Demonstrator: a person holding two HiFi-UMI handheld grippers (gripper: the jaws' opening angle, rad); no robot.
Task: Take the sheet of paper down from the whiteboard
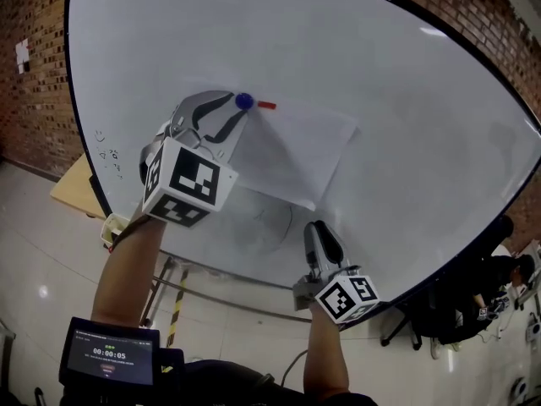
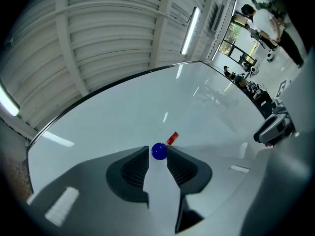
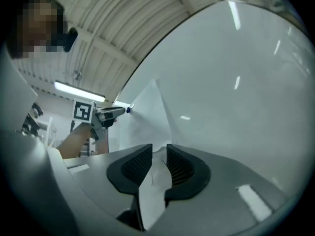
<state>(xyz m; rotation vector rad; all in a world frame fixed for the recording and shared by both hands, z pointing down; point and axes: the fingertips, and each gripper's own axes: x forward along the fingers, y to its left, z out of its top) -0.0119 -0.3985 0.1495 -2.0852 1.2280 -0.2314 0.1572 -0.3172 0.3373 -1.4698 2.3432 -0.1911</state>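
Observation:
A white sheet of paper (image 1: 292,155) hangs on the whiteboard (image 1: 423,125), pinned at its top by a round blue magnet (image 1: 244,101) and a small red bar magnet (image 1: 266,105). My left gripper (image 1: 237,104) is at the sheet's top left, open, with the blue magnet (image 2: 159,151) between its fingertips and the red magnet (image 2: 172,138) just beyond. My right gripper (image 1: 319,228) is at the sheet's lower corner. In the right gripper view its jaws stand apart with the paper (image 3: 147,112) running between them and a gap at the pads.
A brick wall (image 1: 34,74) surrounds the board. A wooden tabletop (image 1: 72,184) sits at the lower left behind the board's stand (image 1: 182,286). Seated people and chairs (image 1: 499,277) are at the lower right. A timer screen (image 1: 110,352) is strapped to the left forearm.

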